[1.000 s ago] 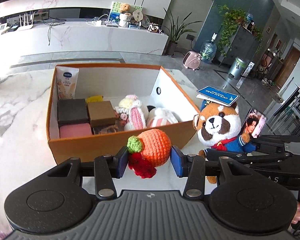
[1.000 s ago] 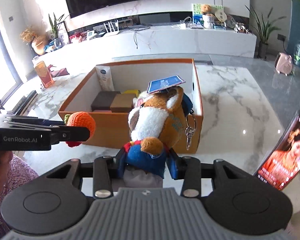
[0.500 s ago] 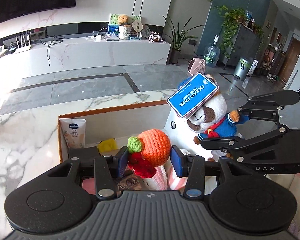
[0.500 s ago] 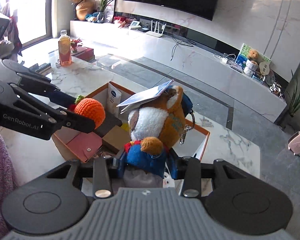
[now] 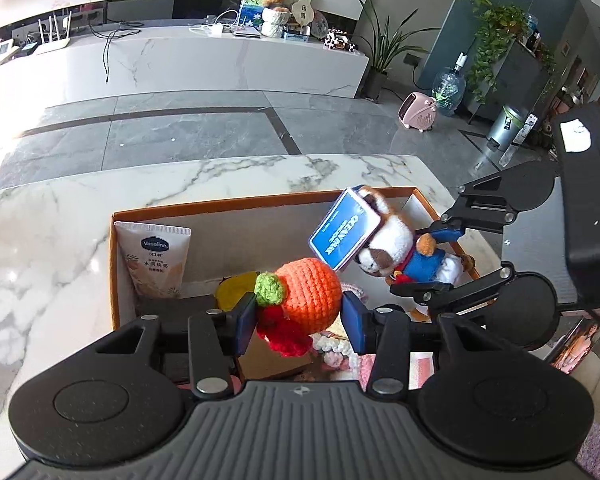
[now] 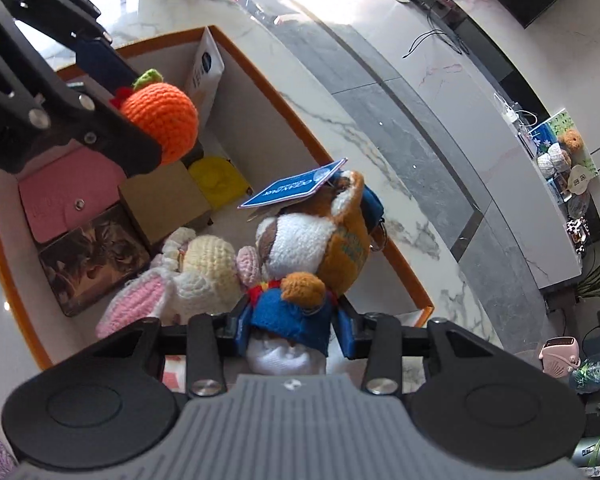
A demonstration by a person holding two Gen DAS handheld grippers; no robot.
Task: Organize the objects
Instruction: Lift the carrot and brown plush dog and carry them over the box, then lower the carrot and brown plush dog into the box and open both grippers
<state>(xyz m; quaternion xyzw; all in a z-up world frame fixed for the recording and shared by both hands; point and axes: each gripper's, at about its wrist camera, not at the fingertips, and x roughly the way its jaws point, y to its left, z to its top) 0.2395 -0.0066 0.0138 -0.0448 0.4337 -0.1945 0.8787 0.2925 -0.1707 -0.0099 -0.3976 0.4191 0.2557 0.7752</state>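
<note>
My left gripper (image 5: 300, 322) is shut on an orange crocheted fruit (image 5: 310, 294) with a green leaf and red tassel, held above the orange cardboard box (image 5: 228, 206). My right gripper (image 6: 294, 326) is shut on a red panda plush (image 6: 320, 236) in a blue jacket with a blue tag, held over the box's right side. The plush also shows in the left wrist view (image 5: 396, 246), the fruit in the right wrist view (image 6: 162, 120).
Inside the box (image 6: 12, 280) lie a Vaseline tube (image 5: 154, 258), a pink wallet (image 6: 64, 196), a brown carton (image 6: 168, 200), a dark picture box (image 6: 92, 264), a yellow item (image 6: 220, 178) and a crocheted bunny (image 6: 192, 276). The box sits on a marble table (image 5: 44, 240).
Both grippers have risen from beside the box's front and moved over it, now tilted down into the box with the fruit and the plush still held.
</note>
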